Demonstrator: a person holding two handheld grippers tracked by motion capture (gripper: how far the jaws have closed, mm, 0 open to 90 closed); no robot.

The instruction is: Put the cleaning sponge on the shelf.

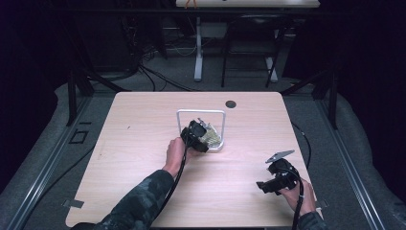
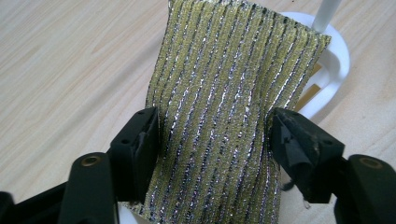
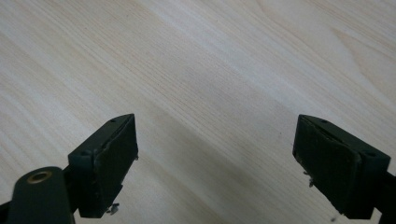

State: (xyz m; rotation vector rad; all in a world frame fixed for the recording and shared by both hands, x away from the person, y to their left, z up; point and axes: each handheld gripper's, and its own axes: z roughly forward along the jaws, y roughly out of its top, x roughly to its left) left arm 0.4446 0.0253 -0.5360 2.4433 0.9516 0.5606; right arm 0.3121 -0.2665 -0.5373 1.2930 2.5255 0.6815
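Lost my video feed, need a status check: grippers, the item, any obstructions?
Left gripper shut on gold striped scouring pad, pad over white rack. Right gripper open above bare wooden table. Nothing in the way.

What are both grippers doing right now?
Left gripper: shut on the gold striped sponge, over the white rack.
Right gripper: open, holding nothing.

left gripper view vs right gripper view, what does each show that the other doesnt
Left gripper view: the left gripper has its fingers pressed on both sides of a glittery gold striped sponge, which lies over a white rack. Right gripper view: the right gripper has wide-open fingers with nothing between them. Both share the pale wooden table.
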